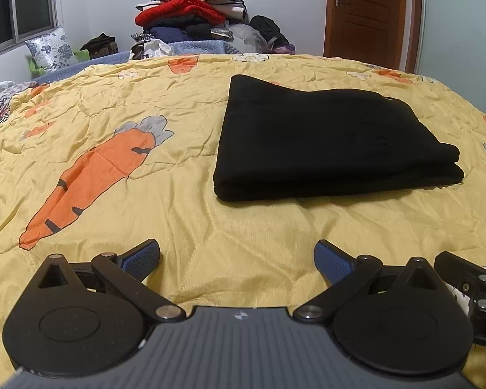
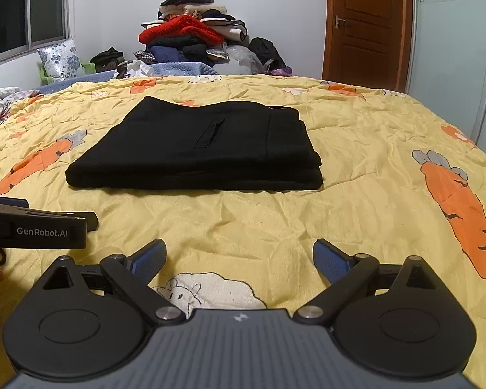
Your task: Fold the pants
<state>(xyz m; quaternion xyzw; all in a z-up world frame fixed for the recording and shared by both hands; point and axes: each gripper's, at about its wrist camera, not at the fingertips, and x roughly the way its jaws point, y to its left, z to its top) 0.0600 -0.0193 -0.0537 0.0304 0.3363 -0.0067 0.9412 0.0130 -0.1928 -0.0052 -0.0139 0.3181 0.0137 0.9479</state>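
In the left wrist view, the left claw (image 1: 237,261) is seen spread and empty at lower centre, over bare yellow carrot-print quilt (image 1: 184,201). The folded black fabric pants (image 1: 327,139) lie right of centre, edges squared. The right claw (image 2: 239,259) is likewise spread, the quilt open around it.

I am working in a home bedroom. Before me lies a bed under a yellow quilt (image 2: 356,175) printed with orange carrots. At its far side, against a white wall, a heap of clothes (image 2: 194,32) stands piled high, with a flowered pillow (image 2: 61,60) near a dark window (image 2: 29,13). A brown panelled wooden door (image 2: 367,22) with a metal handle stands closed at the right.
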